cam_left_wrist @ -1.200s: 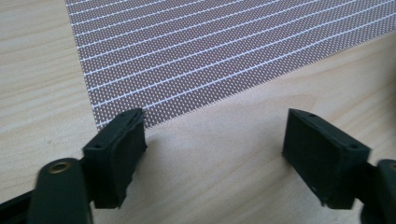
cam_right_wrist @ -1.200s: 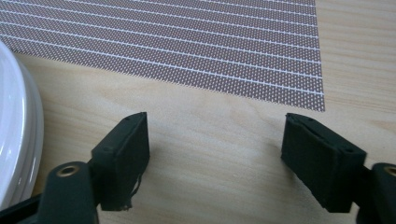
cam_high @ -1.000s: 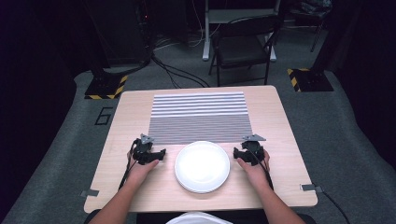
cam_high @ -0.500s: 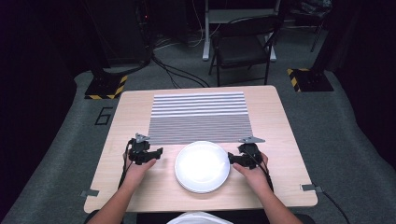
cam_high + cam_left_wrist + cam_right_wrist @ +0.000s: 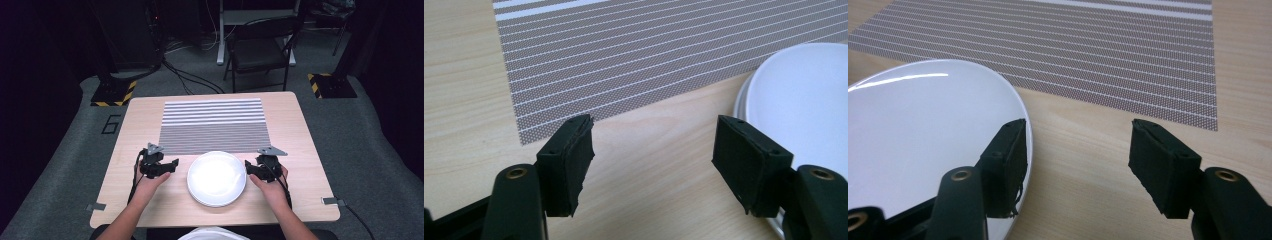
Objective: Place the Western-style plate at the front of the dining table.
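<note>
a white plate (image 5: pixel 216 178) rests flat on the wooden table (image 5: pixel 125 135), near the edge closest to the person and just in front of a grey striped placemat (image 5: pixel 214 125); the plate's far rim meets or slightly overlaps the mat's near edge. in the left gripper view a second rim shows beneath the plate's edge, so it may be a stack, though this cannot be confirmed. the left gripper (image 5: pixel 169 165) is held in the left hand (image 5: pixel 148 186) just beside the plate's left rim, its jaws pointing toward the plate. in the left gripper view the left gripper (image 5: pixel 654 150) stands released, its jaws having just opened a little further, with bare table wood between the pads and the plate (image 5: pixel 796 105) just past the right-hand jaw; no pad presses on it. the right gripper (image 5: pixel 248 170) is held in the right hand (image 5: pixel 272 187) just beside the plate's right rim, jaws pointing inward toward the plate. in the right gripper view the right gripper (image 5: pixel 1078 150) is also released, its jaws having just been closing, with only table between them; the left-hand jaw lies over the plate's (image 5: pixel 923 135) rim, but contact cannot be determined. the placemat (image 5: pixel 1088 50) lies beyond both grippers. a black folding chair (image 5: pixel 260 47) stands on the floor past the table's far edge.
</note>
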